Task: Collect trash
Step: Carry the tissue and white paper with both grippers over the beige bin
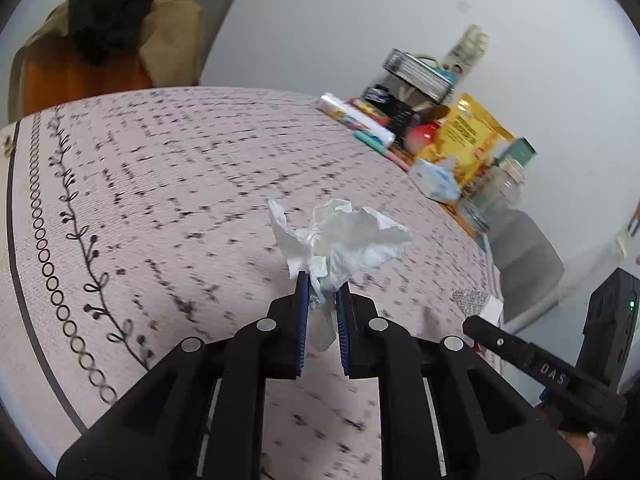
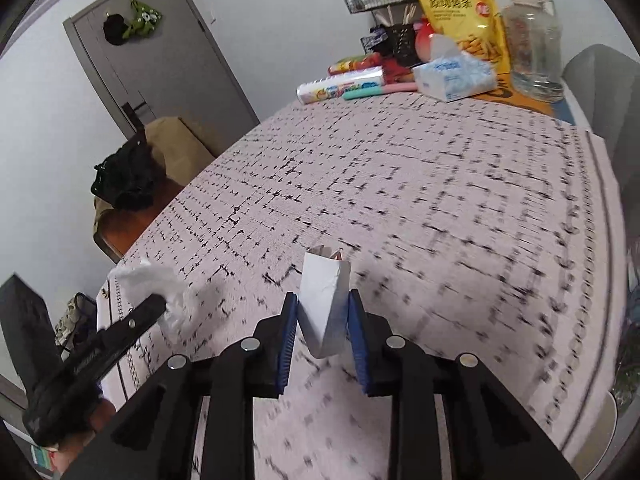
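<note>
While "DAS" shows on the right gripper [image 1: 486, 330], its jaws pinch a white carton [image 2: 325, 300]; the left gripper [image 1: 322, 292] jaws clamp a crumpled tissue [image 1: 344, 240] above the worktop [image 1: 160, 184].

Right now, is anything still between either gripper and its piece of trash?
No. The left gripper is already clamped on the crumpled tissue, and the right gripper on the small white carton. No bin is visible in either view.

tissue box [image 2: 454, 76] before snack bag [image 2: 460, 4], on table [image 2: 400, 200]
</note>
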The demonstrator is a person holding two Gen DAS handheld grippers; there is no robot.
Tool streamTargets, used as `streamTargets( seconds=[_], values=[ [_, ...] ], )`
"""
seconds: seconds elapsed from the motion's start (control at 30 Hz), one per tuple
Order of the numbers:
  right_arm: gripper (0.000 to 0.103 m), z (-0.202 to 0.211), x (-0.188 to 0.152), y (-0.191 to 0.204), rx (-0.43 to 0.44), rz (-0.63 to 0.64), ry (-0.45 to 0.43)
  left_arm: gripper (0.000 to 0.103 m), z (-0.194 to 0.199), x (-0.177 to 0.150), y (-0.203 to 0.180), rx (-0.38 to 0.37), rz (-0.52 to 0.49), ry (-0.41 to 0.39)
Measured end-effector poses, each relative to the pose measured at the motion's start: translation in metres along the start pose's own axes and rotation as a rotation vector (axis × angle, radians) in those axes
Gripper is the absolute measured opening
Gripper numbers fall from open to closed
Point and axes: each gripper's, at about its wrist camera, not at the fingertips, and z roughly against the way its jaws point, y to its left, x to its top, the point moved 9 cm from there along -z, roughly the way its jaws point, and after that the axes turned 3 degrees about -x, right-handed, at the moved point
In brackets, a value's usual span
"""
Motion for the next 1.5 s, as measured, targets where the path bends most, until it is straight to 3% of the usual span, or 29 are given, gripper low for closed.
streamTargets(
  seconds=[0.7, 1.5],
  values=[
    [0.022, 0.123, -0.035, -0.115, -0.068, -0.140, -0.163, 0.013, 0.009, -0.045, -0.144, -0.123, -0.233, 0.061],
    [0.023, 0.178, -0.096, -0.254, -0.229, -0.309, -0.190, 0.014, -0.041, -0.122, -0.279, -0.230, -0.449, 0.224]
  ],
)
